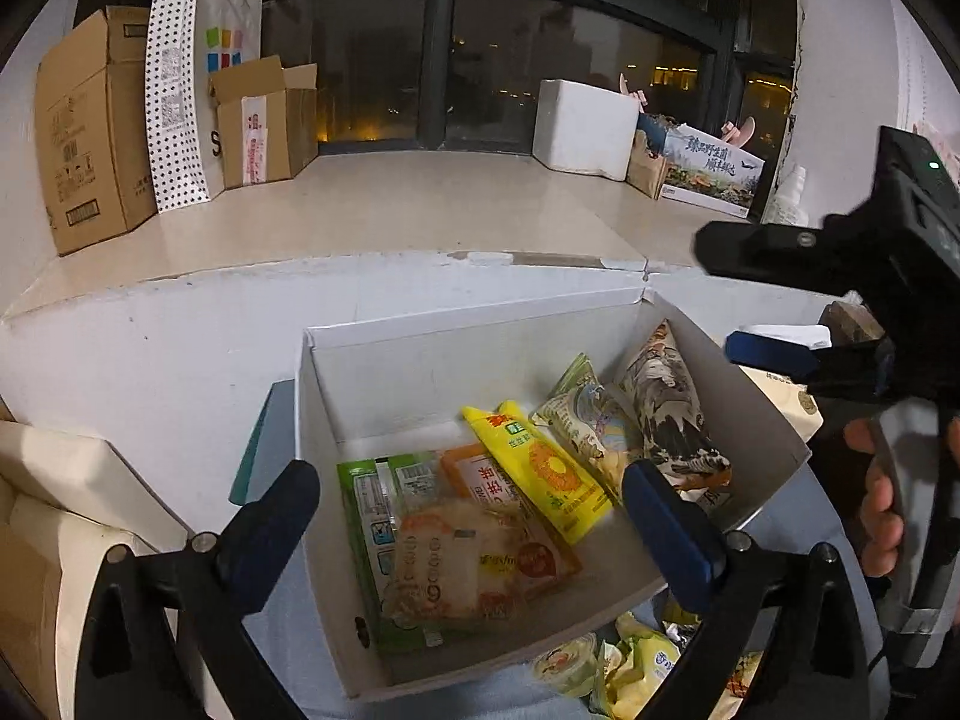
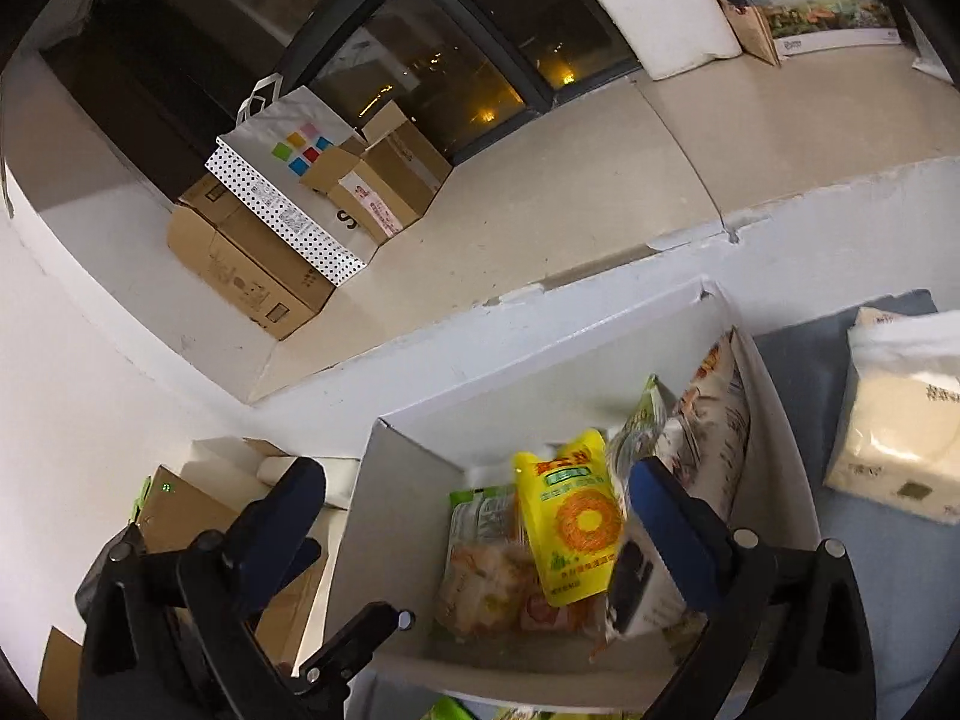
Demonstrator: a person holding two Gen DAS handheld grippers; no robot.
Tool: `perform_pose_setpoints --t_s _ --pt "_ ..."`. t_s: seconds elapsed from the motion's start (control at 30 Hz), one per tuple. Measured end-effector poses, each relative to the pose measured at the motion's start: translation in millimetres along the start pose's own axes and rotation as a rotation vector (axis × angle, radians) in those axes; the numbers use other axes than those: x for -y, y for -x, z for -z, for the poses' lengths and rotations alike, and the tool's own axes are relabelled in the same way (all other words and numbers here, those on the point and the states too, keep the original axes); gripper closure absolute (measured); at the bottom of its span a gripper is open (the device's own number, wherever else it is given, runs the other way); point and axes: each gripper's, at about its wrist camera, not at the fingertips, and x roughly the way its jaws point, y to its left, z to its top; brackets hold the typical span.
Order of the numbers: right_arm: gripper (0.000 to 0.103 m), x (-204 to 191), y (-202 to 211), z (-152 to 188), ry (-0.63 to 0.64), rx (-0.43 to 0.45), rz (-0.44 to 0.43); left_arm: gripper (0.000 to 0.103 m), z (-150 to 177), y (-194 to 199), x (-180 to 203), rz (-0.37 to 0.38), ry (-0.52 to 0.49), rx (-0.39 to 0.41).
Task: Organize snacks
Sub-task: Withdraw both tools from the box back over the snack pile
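Observation:
A white open box (image 1: 468, 333) holds several snack packets: a yellow pouch (image 1: 543, 471), an orange packet (image 1: 504, 546), a green packet (image 1: 366, 546) and two patterned bags (image 1: 666, 414) leaning on its right wall. My left gripper (image 1: 474, 516) is open and empty above the box's near side. The right gripper shows at the right edge (image 1: 774, 354). In the right wrist view the box (image 2: 420, 462) lies below my open, empty right gripper (image 2: 474, 510), with the yellow pouch (image 2: 576, 516) between the fingers' line of sight.
Loose snack packets (image 1: 624, 660) lie in front of the box. A tissue pack (image 2: 900, 420) sits right of it. Cardboard boxes (image 1: 90, 132), a dotted paper bag (image 1: 180, 90) and a white foam box (image 1: 585, 123) stand on the window ledge behind.

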Motion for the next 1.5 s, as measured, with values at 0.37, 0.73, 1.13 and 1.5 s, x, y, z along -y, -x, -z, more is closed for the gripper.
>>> perform_pose_setpoints --t_s 0.37,0.73,1.13,1.5 --pt "0.0 -18.6 66.3 39.7 0.13 0.056 -0.05 0.0 28.8 71.6 21.5 0.07 -0.051 0.061" --pt "0.0 0.7 129.3 138.3 0.193 0.06 -0.026 0.0 108.8 153.4 38.4 0.141 -0.108 0.058" --pt "0.0 24.4 143.9 239.7 0.298 0.058 0.27 0.0 187.5 152.1 49.2 0.117 -0.078 -0.025" --pt "0.0 44.6 98.6 237.5 0.272 -0.064 0.283 0.0 214.4 141.3 44.7 0.152 -0.024 -0.07"
